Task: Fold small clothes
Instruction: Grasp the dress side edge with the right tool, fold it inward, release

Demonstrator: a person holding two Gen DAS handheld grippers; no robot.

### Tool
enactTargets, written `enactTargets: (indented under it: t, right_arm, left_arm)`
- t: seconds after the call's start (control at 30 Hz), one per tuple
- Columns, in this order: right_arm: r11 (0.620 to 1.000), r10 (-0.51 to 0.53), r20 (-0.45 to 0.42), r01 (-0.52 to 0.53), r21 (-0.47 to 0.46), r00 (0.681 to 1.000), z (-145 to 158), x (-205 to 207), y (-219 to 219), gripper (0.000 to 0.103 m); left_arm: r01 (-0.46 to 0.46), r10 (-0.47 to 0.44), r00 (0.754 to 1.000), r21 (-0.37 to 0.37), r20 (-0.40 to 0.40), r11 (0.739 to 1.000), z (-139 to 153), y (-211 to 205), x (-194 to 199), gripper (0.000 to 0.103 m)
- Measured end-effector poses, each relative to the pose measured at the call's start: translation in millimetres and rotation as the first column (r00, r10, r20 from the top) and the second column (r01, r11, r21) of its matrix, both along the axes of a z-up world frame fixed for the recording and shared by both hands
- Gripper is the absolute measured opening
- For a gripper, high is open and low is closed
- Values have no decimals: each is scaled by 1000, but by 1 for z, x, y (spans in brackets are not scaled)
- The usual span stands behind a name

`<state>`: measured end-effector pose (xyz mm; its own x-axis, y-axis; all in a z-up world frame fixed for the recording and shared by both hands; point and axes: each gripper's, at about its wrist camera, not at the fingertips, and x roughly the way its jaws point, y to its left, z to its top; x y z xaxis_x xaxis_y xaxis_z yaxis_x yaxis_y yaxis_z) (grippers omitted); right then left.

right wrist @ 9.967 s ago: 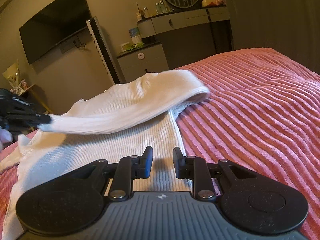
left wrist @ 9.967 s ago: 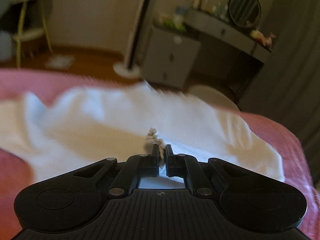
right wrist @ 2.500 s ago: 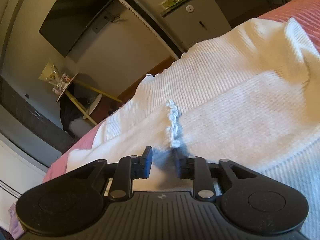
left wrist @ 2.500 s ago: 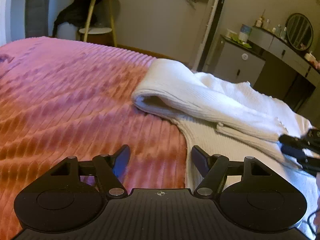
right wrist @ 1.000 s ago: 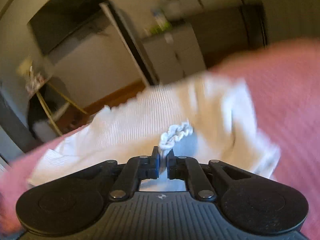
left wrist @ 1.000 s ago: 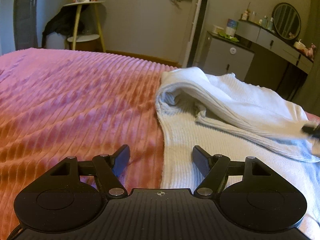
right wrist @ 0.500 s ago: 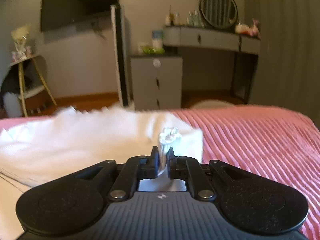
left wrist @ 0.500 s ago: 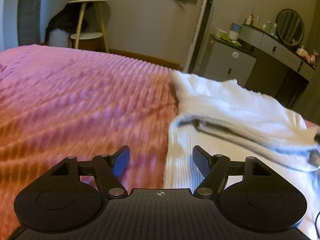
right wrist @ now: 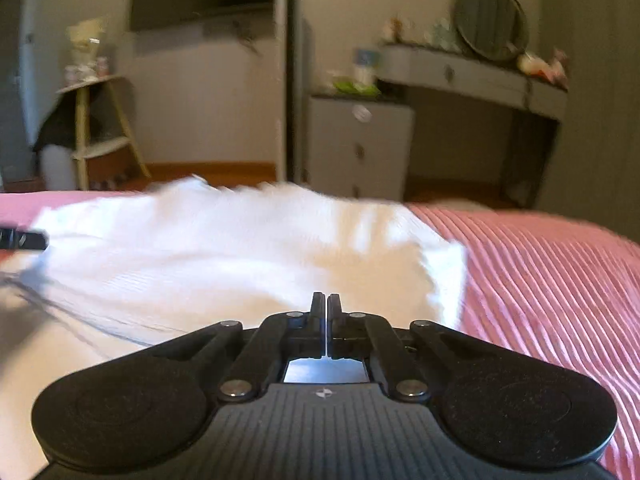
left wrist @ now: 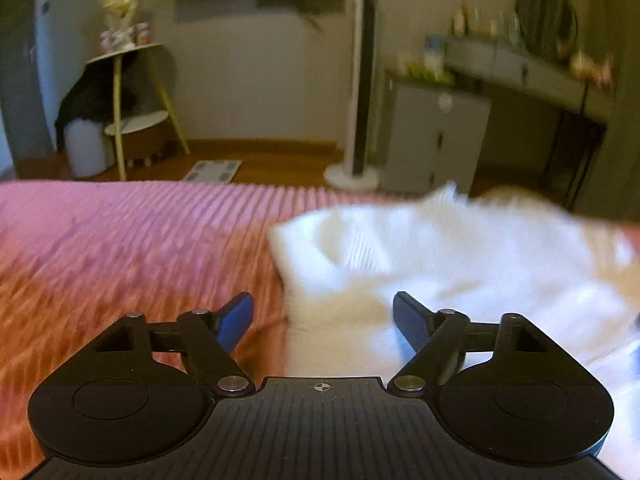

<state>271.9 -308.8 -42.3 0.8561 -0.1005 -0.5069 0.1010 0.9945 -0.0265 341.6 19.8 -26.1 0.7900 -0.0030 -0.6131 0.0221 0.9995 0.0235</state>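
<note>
- The white ribbed garment [left wrist: 460, 264] is lying on the bed [left wrist: 120, 248], spreading toward the far edge; motion blur is softening its outline in both views.
- In the right wrist view the garment [right wrist: 224, 256] is filling the left and centre of the bed [right wrist: 552, 264], with a scalloped edge showing on its right side.
- The right gripper [right wrist: 324, 306] is sitting over the near part of the garment with its fingers [right wrist: 317, 312] pressed together; only a thin slit is showing between them. Whether fabric is pinched in that slit cannot be told.
- The left gripper [left wrist: 323, 314] is hovering at the garment's left border with its fingers [left wrist: 236, 320] spread wide. Fabric is showing between them, and neither finger is visibly touching it.
- A dark gripper tip [right wrist: 22, 238] is entering the right wrist view at the left edge, at the garment's far left corner.
- The bed is carrying a pink ribbed cover.
- Beyond the bed, a tower fan [left wrist: 360, 92] is standing on the wooden floor, with a grey cabinet [left wrist: 436, 136] just beside it.
- A dressing table with a round mirror [right wrist: 490, 20] is standing to the right of the cabinet.
- A small side table [left wrist: 128, 96] with yellow legs is standing at the left wall.
</note>
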Motion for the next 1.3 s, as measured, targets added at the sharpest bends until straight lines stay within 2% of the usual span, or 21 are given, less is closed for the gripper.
enactTargets:
  t: [0.07,0.17,0.27,0.33,0.43,0.5,0.6,0.67,0.7,0.73,0.8,0.87,0.9,0.93,1.03,1.17,1.3]
  right_arm:
    - [997,-73,-36,74,31,997,-9,4,-24,0]
    - [988,-84,-39,89,126,996,-19,-2,-57,0]
    - [990,-69,-64,76,116,996,-18,-1,-57,0]
    - [990,-69,-77,79,120,995,-6,-7,-53,0]
    - [980,-27,-36,33,195,999,17,-38,-38,0]
    - [973,4,-45,7,230,999,20,-69,-32,1]
    - [960,34,-145,8,281,989,8,-114,-26,4]
    - [954,43,-232,29,299,972,-9,-137,-23,12]
    - [950,40,-284,52,309,958,-18,-147,-25,12]
    - [944,33,-287,65,325,957,-22,-159,-26,12]
    - [948,-1,-286,92,304,958,-15,-179,-27,13]
    - [942,-44,-279,132,308,959,-5,-199,-28,23]
    - [931,-37,-274,132,339,961,-1,-208,-30,33]
    - [924,-25,-275,128,360,961,0,-214,-31,36]
    - [933,-8,-304,117,340,953,1,-231,-30,36]
    - [925,8,-362,131,356,932,-5,-245,-33,36]
    - [935,-7,-413,152,320,911,-16,-255,-33,36]
  left_arm:
    - [-2,4,1000,72,-29,997,-18,-1,8,83]
    - [20,-20,1000,4,-8,1000,-32,14,5,90]
    - [24,-25,999,-32,-24,999,-28,24,1,91]
    - [27,-27,999,-24,-27,999,-20,27,-10,91]
    - [18,-19,999,-32,-38,999,-7,32,-43,95]
    - [3,-8,997,-70,-82,998,-6,39,-70,95]
    - [-6,-8,987,-88,-159,996,-18,46,-108,96]
    - [-5,-3,988,-46,-157,999,-22,48,-129,96]
    - [-6,1,987,-33,-163,999,-22,49,-139,96]
    - [-3,-4,985,-39,-174,999,-20,51,-147,96]
    - [-1,-11,979,-59,-205,998,-14,56,-163,96]
    - [6,-21,975,-69,-222,998,-7,59,-181,96]
    - [11,-28,973,-78,-229,997,-4,60,-191,96]
    - [10,-30,972,-86,-235,996,-2,59,-200,96]
    - [-19,-8,966,-98,-259,995,-1,61,-222,95]
    - [-32,-5,945,-110,-327,993,-7,61,-237,86]
    - [-53,15,938,-101,-347,993,-8,65,-245,80]
